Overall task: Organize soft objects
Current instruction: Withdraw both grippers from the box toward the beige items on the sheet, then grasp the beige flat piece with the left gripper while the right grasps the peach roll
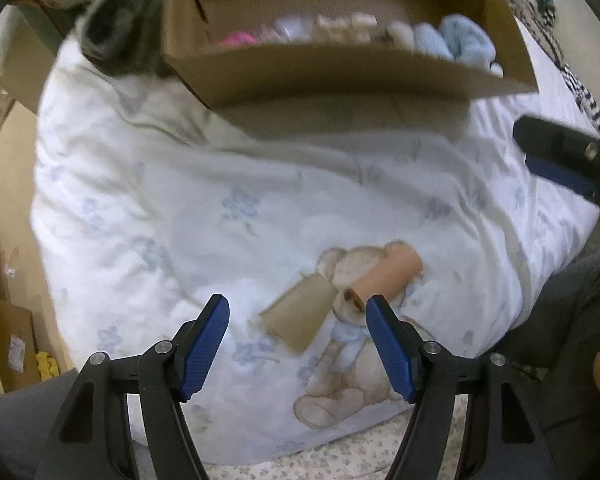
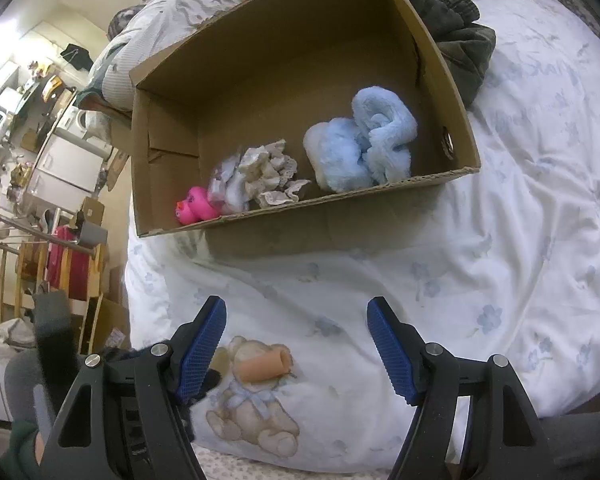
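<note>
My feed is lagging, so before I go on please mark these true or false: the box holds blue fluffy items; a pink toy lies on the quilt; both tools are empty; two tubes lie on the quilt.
1. The cardboard box holds blue fluffy items. True.
2. The pink toy lies on the quilt. False: it is inside the box, at its left end.
3. The left tool and right tool are empty. True: both open.
4. One tube lies on the quilt. False: a tan tube and a peach tube.

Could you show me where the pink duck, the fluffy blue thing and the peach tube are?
pink duck [image 2: 196, 205]: right wrist view, on its body.
fluffy blue thing [image 2: 374, 140]: right wrist view, middle of the plush.
peach tube [image 1: 392, 272]: left wrist view, on its side wall.
</note>
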The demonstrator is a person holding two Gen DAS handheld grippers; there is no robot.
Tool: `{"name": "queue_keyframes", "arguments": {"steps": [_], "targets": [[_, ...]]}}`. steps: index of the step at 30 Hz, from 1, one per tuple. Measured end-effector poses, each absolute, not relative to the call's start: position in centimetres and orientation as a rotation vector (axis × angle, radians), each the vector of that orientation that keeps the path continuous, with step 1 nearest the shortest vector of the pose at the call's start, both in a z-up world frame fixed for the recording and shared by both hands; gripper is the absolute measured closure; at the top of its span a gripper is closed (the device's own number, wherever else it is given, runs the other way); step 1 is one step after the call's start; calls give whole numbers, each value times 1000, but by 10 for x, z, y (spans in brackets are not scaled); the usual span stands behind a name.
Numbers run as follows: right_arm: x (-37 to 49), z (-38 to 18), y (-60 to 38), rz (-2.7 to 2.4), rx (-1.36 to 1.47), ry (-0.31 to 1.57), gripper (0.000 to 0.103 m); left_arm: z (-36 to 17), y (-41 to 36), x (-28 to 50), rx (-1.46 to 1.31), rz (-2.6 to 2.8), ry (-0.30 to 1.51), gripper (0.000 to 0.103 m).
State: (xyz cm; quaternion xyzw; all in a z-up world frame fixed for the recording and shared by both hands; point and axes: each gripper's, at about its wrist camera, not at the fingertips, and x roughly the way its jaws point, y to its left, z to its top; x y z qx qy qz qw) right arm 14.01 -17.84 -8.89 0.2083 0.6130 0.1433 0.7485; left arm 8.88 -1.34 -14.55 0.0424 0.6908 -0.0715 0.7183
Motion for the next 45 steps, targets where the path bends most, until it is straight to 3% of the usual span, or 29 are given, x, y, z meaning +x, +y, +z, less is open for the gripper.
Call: {"name": "queue_keyframes", "arguments": {"steps": [4, 5, 7, 9, 20, 24, 32, 36, 38, 45], "targets": [[142, -92, -176, 310, 456, 1357, 26, -164, -17, 89, 90, -176, 1604, 58], [142, -93, -175, 311, 454, 1360, 26, -167, -17, 89, 87, -171, 1619, 71], [142, -93, -173, 316, 448, 1363, 26, -167, -15, 90, 74, -168, 1620, 78], [142, -94, -172, 323, 443, 1366, 26, -161, -13, 92, 65, -167, 1600, 95], [135, -128, -137, 453, 452, 1548, 26, -106, 18, 110, -50, -10, 1382, 95], [132, -144, -115, 503, 402, 1612, 50, -100, 26, 110, -67, 12, 1361, 95], [126, -160, -89, 532, 258, 1666, 58, -99, 22, 111, -51, -2, 1356, 95], [128, -160, -88, 536, 219, 1653, 85, -102, 20, 111, -54, -10, 1363, 95], [130, -157, -89, 550, 216, 1641, 93, -103, 20, 111, -56, -11, 1364, 95], [129, -125, -100, 599, 277, 1527, 95, -100, 24, 110, -69, 2, 1351, 95]]}}
